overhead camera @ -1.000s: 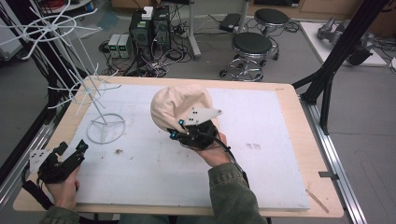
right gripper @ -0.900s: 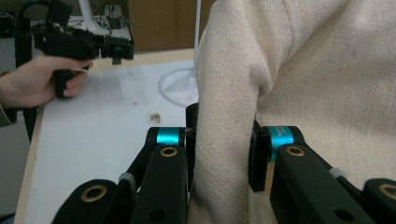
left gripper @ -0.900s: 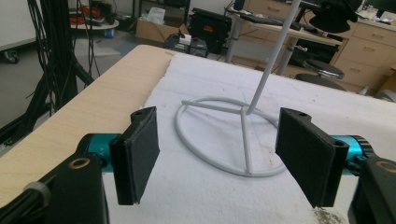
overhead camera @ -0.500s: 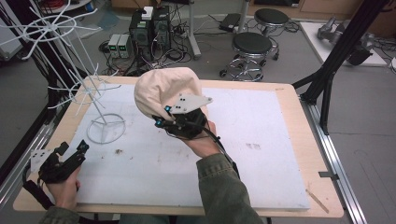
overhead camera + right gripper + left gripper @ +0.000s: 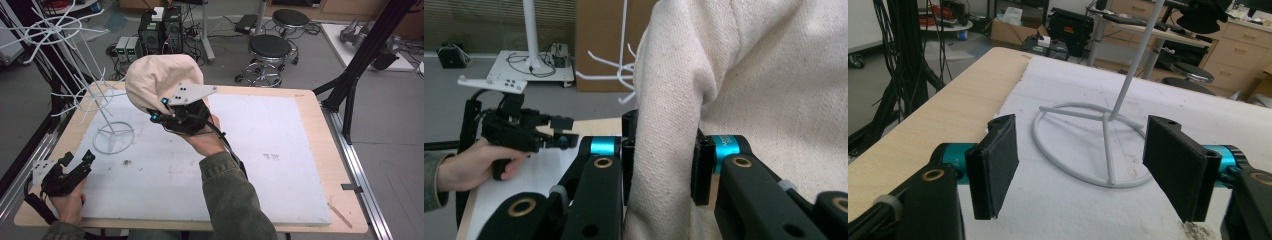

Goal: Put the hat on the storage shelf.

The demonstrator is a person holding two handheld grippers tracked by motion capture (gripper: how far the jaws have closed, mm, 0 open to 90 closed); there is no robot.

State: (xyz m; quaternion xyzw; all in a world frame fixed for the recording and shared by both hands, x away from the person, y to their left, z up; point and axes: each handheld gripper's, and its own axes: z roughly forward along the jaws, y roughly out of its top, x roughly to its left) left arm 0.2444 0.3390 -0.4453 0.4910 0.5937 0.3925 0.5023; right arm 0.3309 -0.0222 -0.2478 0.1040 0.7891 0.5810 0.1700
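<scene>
A cream cloth cap (image 5: 160, 80) hangs in the air above the table's back left, held up by my right gripper (image 5: 167, 107). In the right gripper view the jaws pinch a fold of the cap (image 5: 744, 85), gripper (image 5: 663, 160) shut on the fabric. A white wire stand (image 5: 102, 107) with thin hooks rises at the left of the table, its ring base (image 5: 1088, 145) on the white mat. My left gripper (image 5: 82, 162) rests near the front left corner, open, pads (image 5: 998, 167) wide apart and aimed at the ring base.
A white mat (image 5: 260, 150) covers most of the wooden table (image 5: 307, 97). Black stools (image 5: 270, 47), computer boxes (image 5: 160, 30) and cables stand on the floor beyond the far edge. A black tripod leg (image 5: 360, 65) slants at the right.
My right gripper has lifted the cap and carried it left and toward the far side, nearer the wire stand. The left gripper has stayed put.
</scene>
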